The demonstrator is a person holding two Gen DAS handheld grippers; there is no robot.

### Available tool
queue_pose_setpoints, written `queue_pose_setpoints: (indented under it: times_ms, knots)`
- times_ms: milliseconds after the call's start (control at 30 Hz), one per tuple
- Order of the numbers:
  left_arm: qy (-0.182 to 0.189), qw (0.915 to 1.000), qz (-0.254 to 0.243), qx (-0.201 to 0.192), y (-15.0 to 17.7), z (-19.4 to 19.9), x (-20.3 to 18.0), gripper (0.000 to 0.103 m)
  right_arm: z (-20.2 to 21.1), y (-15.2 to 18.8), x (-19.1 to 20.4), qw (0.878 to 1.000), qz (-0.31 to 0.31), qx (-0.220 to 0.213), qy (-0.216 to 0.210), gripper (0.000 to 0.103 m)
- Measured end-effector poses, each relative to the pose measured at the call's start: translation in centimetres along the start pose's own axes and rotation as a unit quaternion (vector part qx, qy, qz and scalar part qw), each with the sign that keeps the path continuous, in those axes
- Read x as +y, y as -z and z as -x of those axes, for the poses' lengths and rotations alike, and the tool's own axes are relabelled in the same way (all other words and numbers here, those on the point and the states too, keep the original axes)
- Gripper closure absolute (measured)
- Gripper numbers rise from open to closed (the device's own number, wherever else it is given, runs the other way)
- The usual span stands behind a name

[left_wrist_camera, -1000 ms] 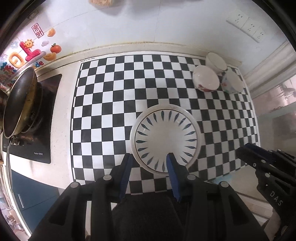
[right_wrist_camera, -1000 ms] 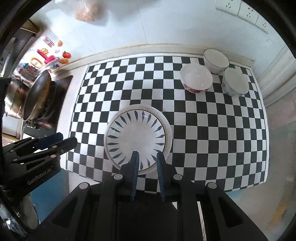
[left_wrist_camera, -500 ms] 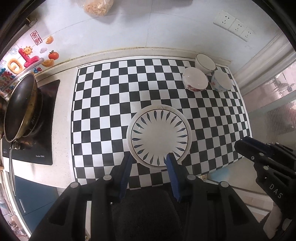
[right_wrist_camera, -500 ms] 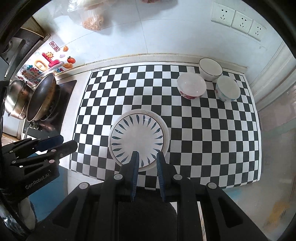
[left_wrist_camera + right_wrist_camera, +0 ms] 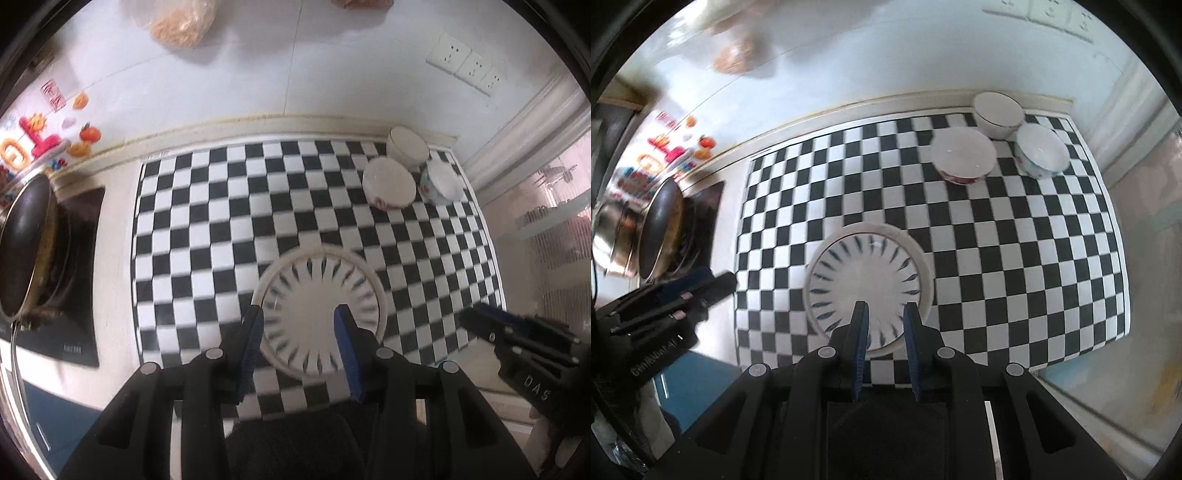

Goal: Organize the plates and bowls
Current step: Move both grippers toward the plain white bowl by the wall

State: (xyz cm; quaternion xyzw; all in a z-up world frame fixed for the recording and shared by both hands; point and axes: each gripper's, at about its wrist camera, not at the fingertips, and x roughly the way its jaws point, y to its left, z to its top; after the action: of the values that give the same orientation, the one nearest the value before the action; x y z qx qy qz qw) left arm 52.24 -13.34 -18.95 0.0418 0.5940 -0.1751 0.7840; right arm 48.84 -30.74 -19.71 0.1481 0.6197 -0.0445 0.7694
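Note:
A white plate with blue leaf marks (image 5: 321, 310) (image 5: 864, 280) lies on a larger white plate whose rim (image 5: 923, 266) shows around it, on the checkered mat (image 5: 207, 236). Three bowls stand at the mat's back right: a red-flowered one (image 5: 388, 182) (image 5: 962, 153), a plain white one (image 5: 406, 147) (image 5: 997, 109), and a blue-flowered one (image 5: 443, 182) (image 5: 1039, 149). My left gripper (image 5: 300, 310) (image 5: 720, 284) hovers high over the plates, its jaws opening with nothing between them. My right gripper (image 5: 885, 306) (image 5: 480, 321) hangs beside it, jaws a narrow gap apart and empty.
A dark wok (image 5: 22, 251) (image 5: 661, 229) sits on a black cooktop (image 5: 74, 332) left of the mat. Bags (image 5: 181, 22) hang on the tiled wall above, and sockets (image 5: 465, 64) are at the upper right. The counter's front edge runs just below the plates.
In the left view the plates have slid lower toward my fingertips and more wall shows. The right view has rolled a little. Plates and bowls have kept their places on the mat.

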Motion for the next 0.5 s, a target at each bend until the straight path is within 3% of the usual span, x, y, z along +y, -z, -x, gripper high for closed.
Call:
queue_pose_setpoints:
  times_ms: [67,133,167,333,500]
  knots:
    - [0.006,0.9999,-0.006,-0.010,-1.5,-0.9,-0.2,0.066,-0.6,-0.9,-1.2,1.000,-0.021,-0.004,-0.005,0.073]
    - [0.013,0.9997,-0.013,-0.015,-3.0,-2.0,-0.5,0.066,-1.2,-2.1,-2.8,0.999,-0.042,-0.009,-0.019,0.042]
    - [0.010,0.9997,-0.013,-0.021,-3.7,-2.5,-0.7,0.066,-1.5,-2.8,-3.9,0.998,-0.056,-0.013,-0.030,0.037]
    - [0.048,0.9988,0.009,0.002,-8.2,-7.0,-1.9,0.066,-3.3,-7.0,-9.4,0.993,-0.110,-0.033,-0.041,0.036]
    - [0.073,0.9961,0.032,0.037,-13.0,-12.2,-4.2,0.066,-7.7,-12.6,-14.6,0.990,-0.129,-0.015,-0.059,0.036]
